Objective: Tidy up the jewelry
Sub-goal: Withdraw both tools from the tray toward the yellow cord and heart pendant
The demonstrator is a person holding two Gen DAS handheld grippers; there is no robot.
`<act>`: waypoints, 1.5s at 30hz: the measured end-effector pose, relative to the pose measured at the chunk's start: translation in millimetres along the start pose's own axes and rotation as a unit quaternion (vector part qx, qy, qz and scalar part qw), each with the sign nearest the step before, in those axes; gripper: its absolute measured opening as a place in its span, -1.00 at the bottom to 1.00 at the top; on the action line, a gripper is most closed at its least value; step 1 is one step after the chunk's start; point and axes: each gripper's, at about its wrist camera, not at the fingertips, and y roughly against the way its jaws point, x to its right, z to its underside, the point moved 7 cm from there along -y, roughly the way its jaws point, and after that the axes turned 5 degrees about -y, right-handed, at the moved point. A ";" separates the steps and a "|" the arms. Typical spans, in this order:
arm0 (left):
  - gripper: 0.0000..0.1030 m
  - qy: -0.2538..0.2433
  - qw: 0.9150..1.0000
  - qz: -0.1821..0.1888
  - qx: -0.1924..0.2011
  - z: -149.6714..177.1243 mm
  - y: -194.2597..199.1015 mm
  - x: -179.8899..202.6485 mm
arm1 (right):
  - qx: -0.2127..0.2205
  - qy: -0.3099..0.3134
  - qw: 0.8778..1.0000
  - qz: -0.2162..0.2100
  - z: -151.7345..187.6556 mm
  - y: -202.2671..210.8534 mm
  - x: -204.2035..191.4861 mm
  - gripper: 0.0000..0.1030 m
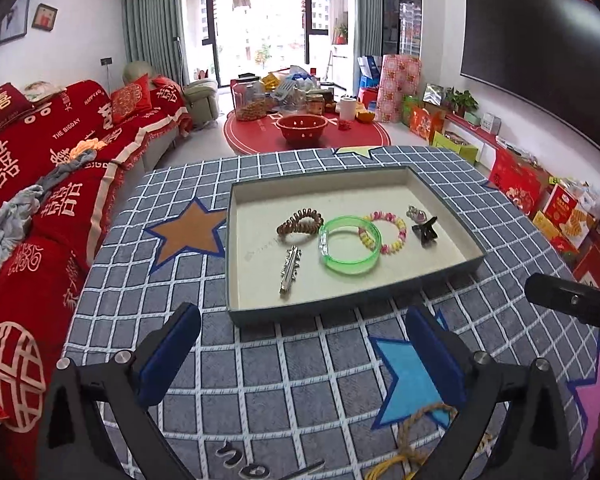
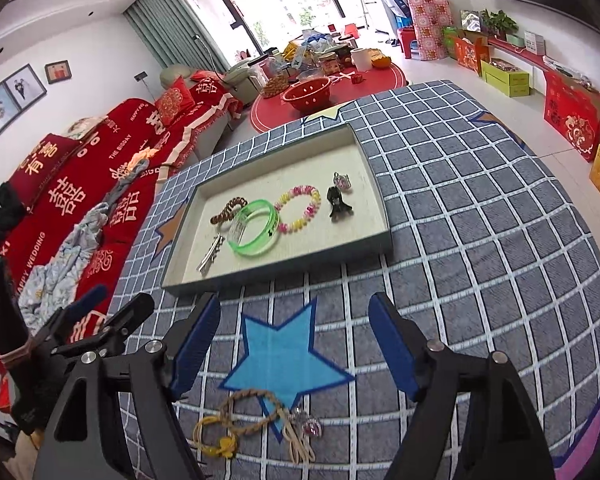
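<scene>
A shallow grey tray (image 1: 236,248) (image 2: 384,216) on the checked tablecloth holds a green bangle (image 1: 350,245) (image 2: 254,226), a pink-yellow bead bracelet (image 1: 384,232) (image 2: 300,208), a brown coil hair tie (image 1: 300,222) (image 2: 228,209), a silver hair clip (image 1: 290,269) (image 2: 211,257), a black claw clip (image 1: 427,231) (image 2: 338,204) and a small charm (image 1: 414,213) (image 2: 342,181). A braided cord bracelet with a charm (image 2: 256,420) (image 1: 416,436) lies on the cloth in front of the tray, below my open, empty right gripper (image 2: 296,344). My left gripper (image 1: 300,356) is open and empty, short of the tray's near wall.
The table's left edge borders a red-covered sofa (image 1: 40,168). Small dark hairpins (image 1: 256,464) lie on the cloth near the left gripper. The left gripper's body (image 2: 80,332) shows at the left of the right wrist view. Behind the table stands a low red table with jars and a bowl (image 1: 302,126).
</scene>
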 end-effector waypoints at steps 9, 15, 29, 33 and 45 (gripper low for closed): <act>1.00 0.004 0.999 0.015 -0.033 49.1 12.3 1.0 | -0.005 0.014 1.000 0.009 39.5 15.8 -5.8 0.76; 1.00 0.008 0.998 0.030 -0.055 88.8 17.9 3.6 | 0.008 0.009 1.000 0.004 63.0 27.5 -2.9 1.00; 1.00 0.030 0.996 0.042 -0.070 126.9 30.7 3.4 | -0.034 0.006 0.998 0.061 119.8 26.6 19.7 1.00; 1.00 0.018 0.996 0.045 -0.077 132.0 30.4 11.5 | -0.044 0.025 0.995 0.087 131.8 21.1 21.9 1.00; 1.00 -0.018 0.995 0.040 -0.088 131.2 20.7 19.4 | -0.045 0.046 0.991 0.115 131.2 13.1 27.4 1.00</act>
